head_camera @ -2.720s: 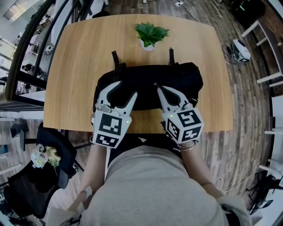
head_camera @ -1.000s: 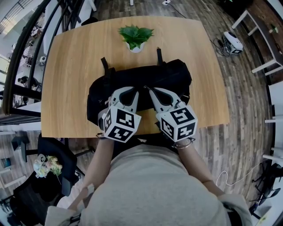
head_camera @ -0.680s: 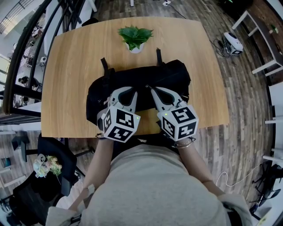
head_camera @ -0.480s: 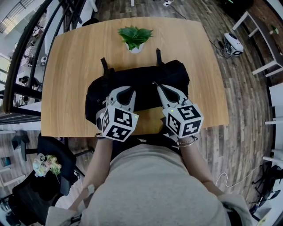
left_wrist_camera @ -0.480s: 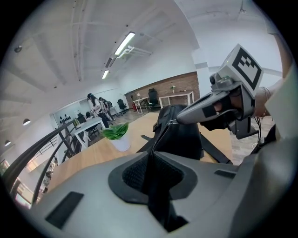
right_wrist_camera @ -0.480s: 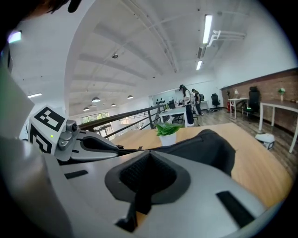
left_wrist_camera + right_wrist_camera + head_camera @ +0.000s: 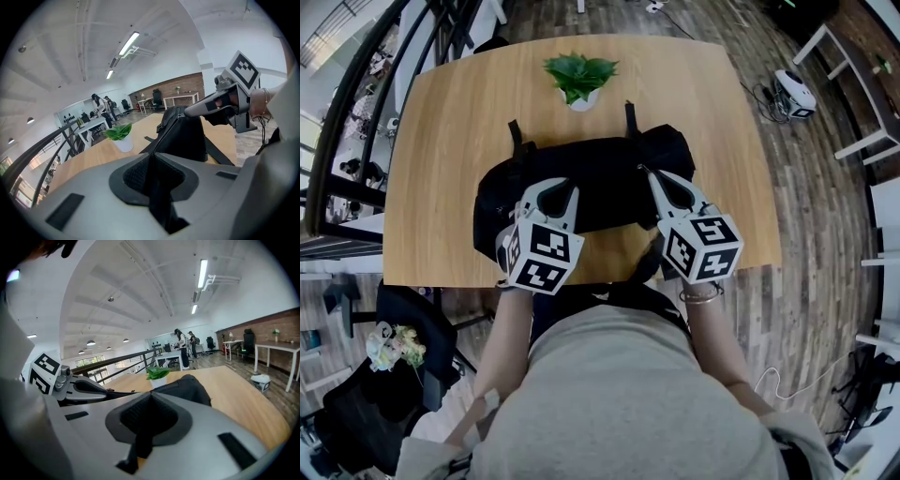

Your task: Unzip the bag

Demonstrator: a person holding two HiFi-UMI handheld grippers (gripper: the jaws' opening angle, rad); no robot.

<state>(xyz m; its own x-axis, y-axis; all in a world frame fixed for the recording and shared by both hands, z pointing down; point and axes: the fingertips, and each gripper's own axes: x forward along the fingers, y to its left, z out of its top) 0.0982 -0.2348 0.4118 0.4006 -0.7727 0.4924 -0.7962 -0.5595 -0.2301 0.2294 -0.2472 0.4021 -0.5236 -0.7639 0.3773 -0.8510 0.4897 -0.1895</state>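
Head view, looking steeply down. A black bag (image 7: 609, 178) lies lengthwise across the middle of a wooden bench (image 7: 450, 141), its long axis running from 9 to 3 o'clock. Two dark straps (image 7: 514, 136) extend from its far edge toward 12 o'clock. A potted plant (image 7: 578, 77) stands just beyond the bag at 12 o'clock, apart from it.

The left hand-held gripper (image 7: 561, 187) reaches in from 6 o'clock. Its tips rest on the upper face of the bag, slightly toward 9 o'clock of the bag's middle. Most of the bag therefore lies at 12 and 3 o'clock of these tips. In the left gripper view the jaws are nearly together and pinch a fold of the bag's black fabric. The seam line runs straight out from between them along the top of the bag.

The right hand-held gripper (image 7: 649, 172) also enters from 6 o'clock, angled toward 11 o'clock. Its tips touch the bag near the 3 o'clock end, so the bulk of the bag lies at 9 o'clock of them. In the right gripper view the jaws are pressed together, with the rounded end of the bag directly beyond the tips at 12 o'clock. Whether a zip puller sits between the pads cannot be made out.

The two hand-held grippers stand well apart along the top of the bag.
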